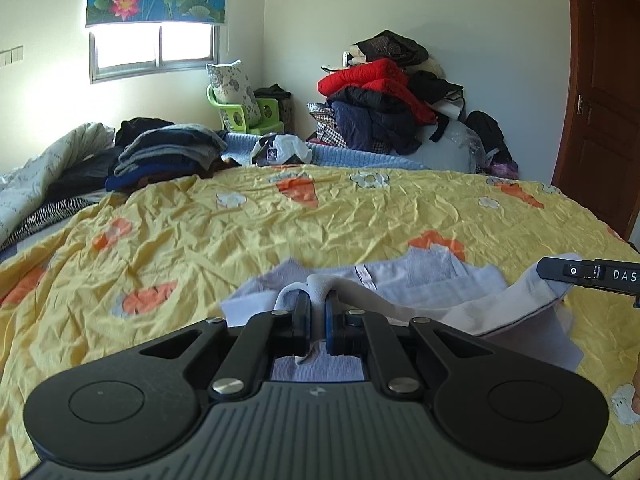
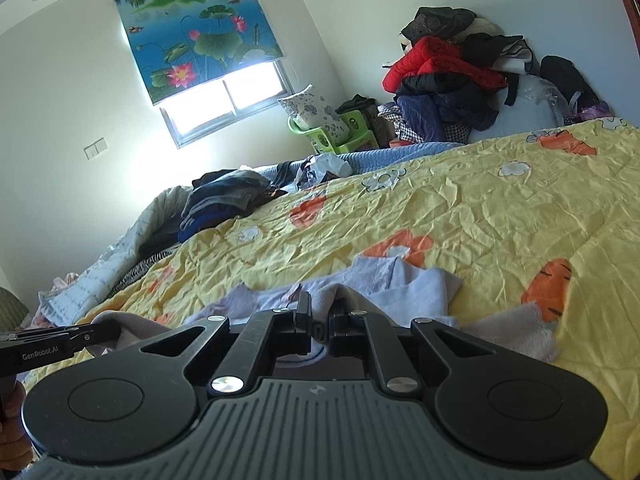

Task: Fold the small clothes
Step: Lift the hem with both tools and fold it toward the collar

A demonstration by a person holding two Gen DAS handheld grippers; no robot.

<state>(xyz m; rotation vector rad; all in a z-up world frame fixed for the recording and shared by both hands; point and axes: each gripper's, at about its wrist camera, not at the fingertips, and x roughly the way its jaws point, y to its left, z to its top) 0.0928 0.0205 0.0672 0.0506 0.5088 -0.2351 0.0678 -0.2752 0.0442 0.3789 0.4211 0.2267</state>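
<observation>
Bed (image 1: 360, 216) under a crumpled yellow carrot-print cover fills mid-frame in both views. Pile of jackets (image 1: 384, 92) upper right against the wall; folded dark clothes (image 1: 168, 152) at left. Pale lavender garment (image 1: 432, 280) lies on the cover, lower centre. Left tool (image 1: 318, 316) clamped on a bunched fold of it; right tool (image 2: 320, 320) likewise pinches a fold.

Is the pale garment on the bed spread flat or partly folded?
Partly folded: the pale garment lies in overlapping layers on the yellow bedspread, its edge pinched by left gripper and right gripper.
</observation>
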